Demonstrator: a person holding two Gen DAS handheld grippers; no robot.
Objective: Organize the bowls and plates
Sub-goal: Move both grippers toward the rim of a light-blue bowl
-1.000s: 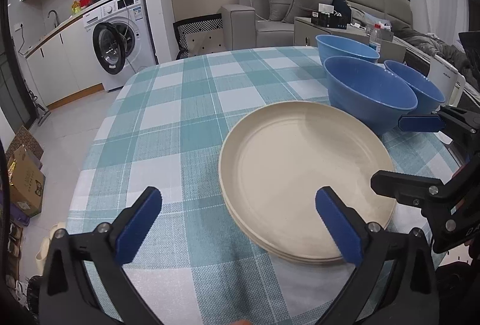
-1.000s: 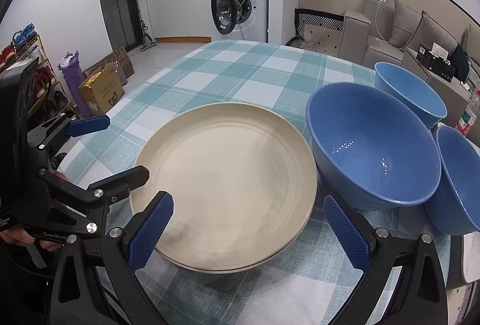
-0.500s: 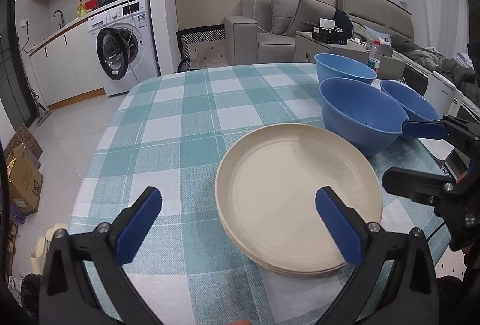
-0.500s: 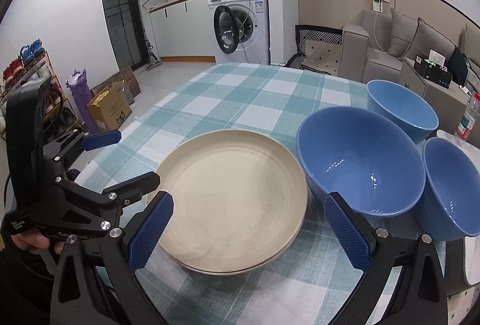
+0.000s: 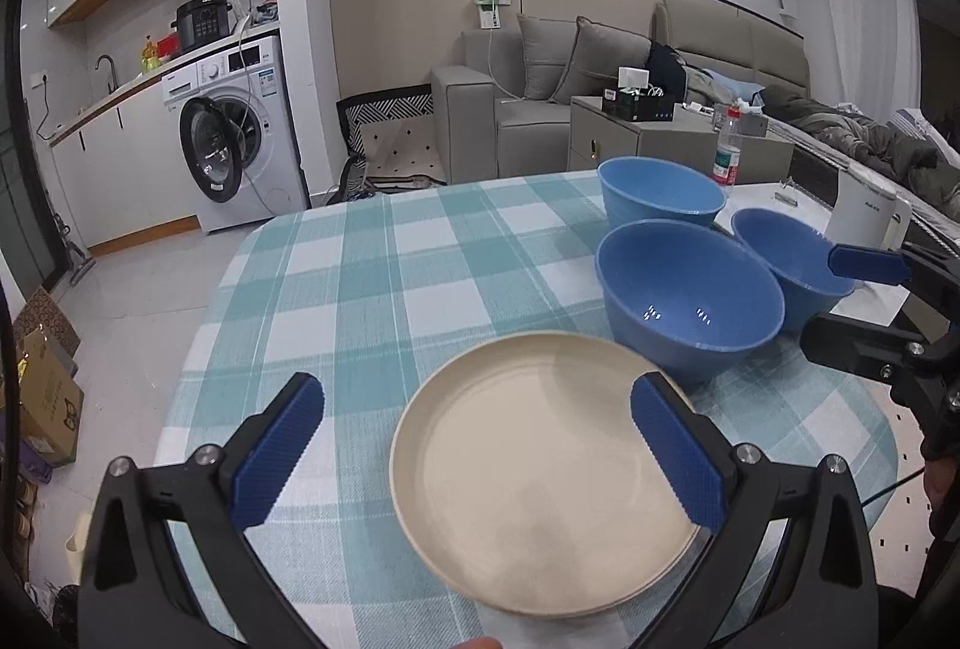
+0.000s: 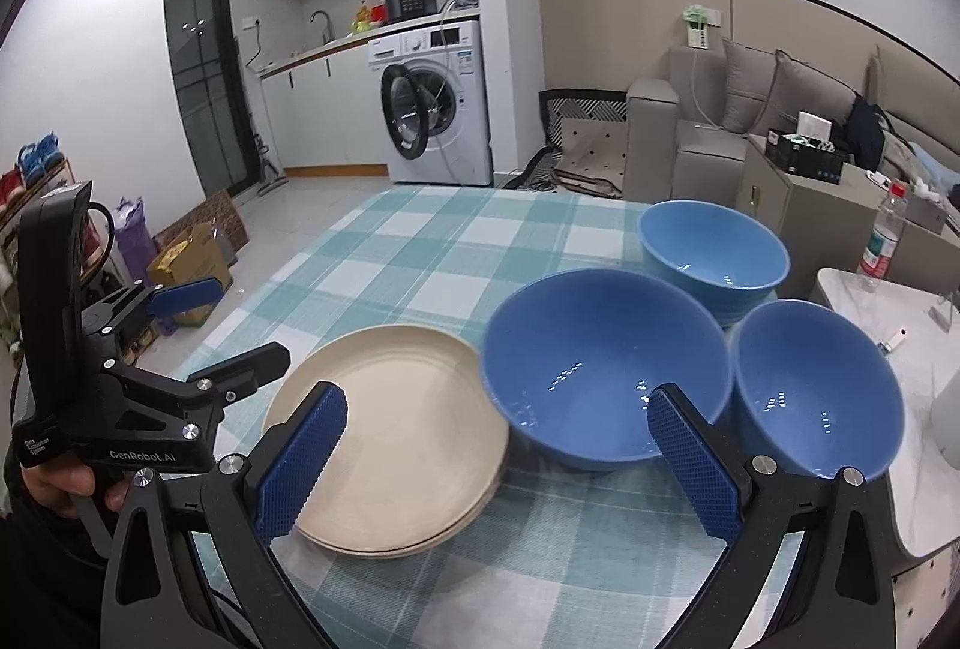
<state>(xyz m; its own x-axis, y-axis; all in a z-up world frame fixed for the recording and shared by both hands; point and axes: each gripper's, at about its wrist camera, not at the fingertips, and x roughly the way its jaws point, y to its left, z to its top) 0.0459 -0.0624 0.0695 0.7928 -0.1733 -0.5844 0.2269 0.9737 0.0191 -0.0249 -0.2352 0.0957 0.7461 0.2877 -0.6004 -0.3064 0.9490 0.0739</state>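
On checked cloth (image 5: pixel 372 289), near edge: cream plates (image 5: pixel 540 475), stacked rim on rim, so plate half looks done. Right of plates, three blue bowls, loose, not nested: big bowl (image 6: pixel 606 367) touching the plate rim, far bowl (image 6: pixel 714 247) behind, small bowl (image 6: pixel 816 391) at right near the cloth edge. Far bowl maybe sitting on something ribbed, hard to tell. Left gripper (image 5: pixel 480 451) above the plates, jaws spread wide, nothing between. Right gripper (image 6: pixel 498 457) over the gap between plates and big bowl, jaws spread wide too, empty. Both held high and back, probably to clear the stack and line up on a bowl. Likely next: bowls nested into one pile. Smooth sloped walls, likely slippery, so rim pinch safest. White side table (image 6: pixel 912 325) at far right with bottle (image 6: pixel 882 235), unrelated.
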